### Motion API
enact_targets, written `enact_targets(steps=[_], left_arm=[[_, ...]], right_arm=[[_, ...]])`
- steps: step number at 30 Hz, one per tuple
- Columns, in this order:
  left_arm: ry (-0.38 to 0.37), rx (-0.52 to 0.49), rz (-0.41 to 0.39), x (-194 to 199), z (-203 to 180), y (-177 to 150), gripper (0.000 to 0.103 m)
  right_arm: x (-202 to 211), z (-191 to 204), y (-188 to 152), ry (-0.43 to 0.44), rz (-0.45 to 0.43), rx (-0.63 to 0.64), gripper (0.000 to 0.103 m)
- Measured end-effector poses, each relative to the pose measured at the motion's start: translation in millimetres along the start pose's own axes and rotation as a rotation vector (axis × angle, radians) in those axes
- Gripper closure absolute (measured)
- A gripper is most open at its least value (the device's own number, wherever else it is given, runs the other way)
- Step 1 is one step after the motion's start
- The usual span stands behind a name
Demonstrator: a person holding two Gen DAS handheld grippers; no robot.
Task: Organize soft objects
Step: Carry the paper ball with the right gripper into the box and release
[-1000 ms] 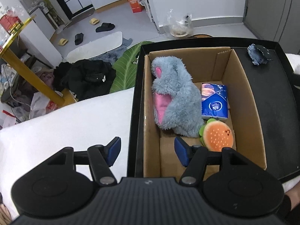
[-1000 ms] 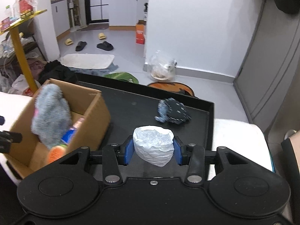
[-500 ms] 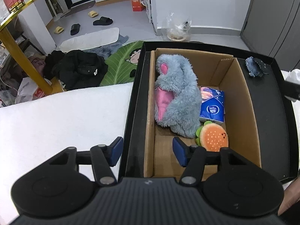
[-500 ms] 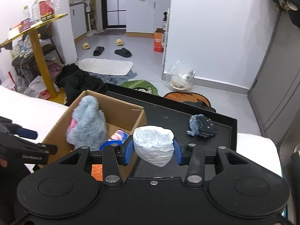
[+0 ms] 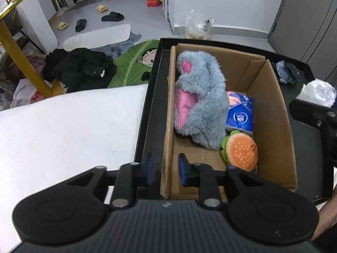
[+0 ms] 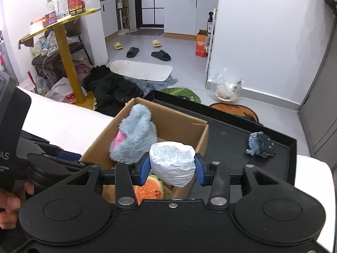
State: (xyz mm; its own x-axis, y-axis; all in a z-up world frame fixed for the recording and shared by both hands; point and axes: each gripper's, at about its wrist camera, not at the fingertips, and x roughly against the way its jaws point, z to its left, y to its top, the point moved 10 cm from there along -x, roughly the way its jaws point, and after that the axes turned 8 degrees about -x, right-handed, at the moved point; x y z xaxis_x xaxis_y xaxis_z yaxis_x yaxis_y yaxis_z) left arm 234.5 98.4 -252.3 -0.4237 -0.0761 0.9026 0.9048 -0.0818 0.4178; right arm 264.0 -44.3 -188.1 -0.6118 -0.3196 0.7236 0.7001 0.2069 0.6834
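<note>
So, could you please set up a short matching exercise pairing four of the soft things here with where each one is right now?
Things:
1. white crumpled bundle
2. grey plush toy
3. denim-blue fabric item
4. burger plush

Places:
A. on the black tray, outside the box
B. standing at the cardboard box's left wall
C. between the right gripper's fingers
D. low in the box, near its front end, beside the blue tissue pack

Pairs: 1-C, 2-B, 3-A, 4-D
</note>
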Motion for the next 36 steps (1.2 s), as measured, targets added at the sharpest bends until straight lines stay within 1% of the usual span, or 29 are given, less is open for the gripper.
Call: enact_targets(steps=[2,4,7,12,16,18,26,29,36], left_arm=[[-0.009,0.0,0.009,-3,0,-2,0.092],[-0.018,0.011,0.011,-5,2,-2,0.095],[-0.021,0.015,0.0,-5,4,-2,0.095],[-0.046,0.029,-0.016,-5,6,-4,0.095],[-0.058,0.032,-0.024,-5,8,-5,0.095],[-0.074,0.047,-0.026,-6,9,-6,0.095],[-0.105,0.063,-0.034,-6,13,-6,0.094],[-0.105,0.059,-0.035,-6,13,-6,0.094],[-0.091,0.046,-0.031,-7,11,-5,0.094]], right_arm=[[-4,3,0,0.0,0.009,-0.005,0.06],[-8,6,0,-0.005,0.014,-0.005,0.06],[-12,12,-1,0.004,0.029,-0.009,0.06],[-19,25,-6,0.044,0.061,-0.011,0.06],[-26,36,-8,0.081,0.096,-0.046,0.059],[-29,37,-7,0.089,0.11,-0.08,0.059],[-40,35,-8,0.251,0.201,-0.346,0.058],[-39,33,-9,0.253,0.199,-0.372,0.049],[-35,28,-16,0.222,0.201,-0.331,0.047]])
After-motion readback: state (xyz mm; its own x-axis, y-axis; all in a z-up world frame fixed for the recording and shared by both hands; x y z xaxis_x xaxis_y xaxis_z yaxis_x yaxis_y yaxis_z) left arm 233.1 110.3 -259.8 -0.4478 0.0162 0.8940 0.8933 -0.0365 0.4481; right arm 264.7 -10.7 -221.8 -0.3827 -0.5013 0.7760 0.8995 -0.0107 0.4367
